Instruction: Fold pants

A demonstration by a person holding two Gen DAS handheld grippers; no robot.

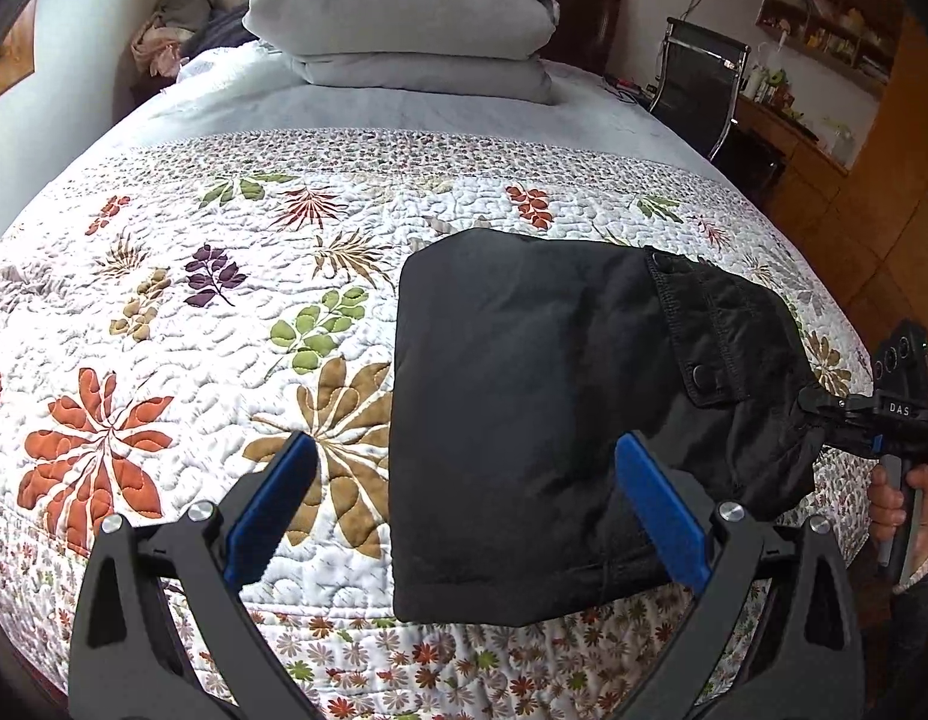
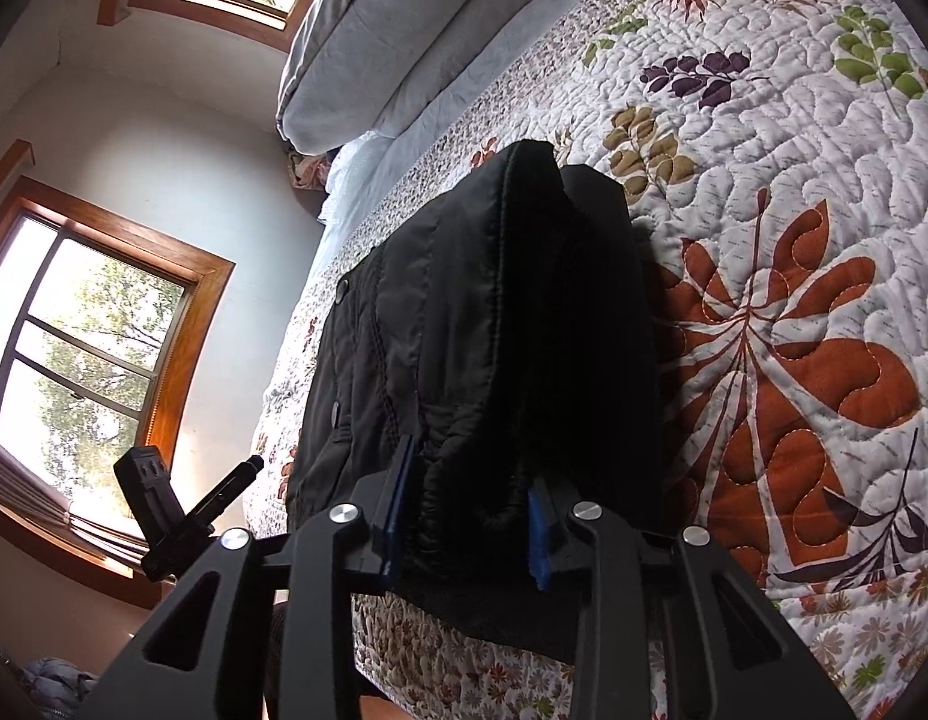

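The black pants [image 1: 524,396] lie folded into a thick rectangle on the floral quilt [image 1: 164,312], near the bed's front edge. My left gripper [image 1: 464,510] is open and empty, with its blue pads above the left part of the bundle. My right gripper [image 2: 470,516] is shut on the waistband end of the pants [image 2: 482,330] and holds that end raised off the quilt [image 2: 794,240]. The right gripper also shows in the left wrist view [image 1: 824,414] at the bundle's right edge, with a hand on its handle. Snap buttons [image 1: 701,373] show on a flap.
Stacked grey pillows [image 1: 404,18] lie at the head of the bed. A black chair [image 1: 698,84] and wooden shelves [image 1: 824,30] stand right of the bed. Windows [image 2: 86,336] are on the far wall. The bed's front edge [image 1: 404,648] drops off just below the pants.
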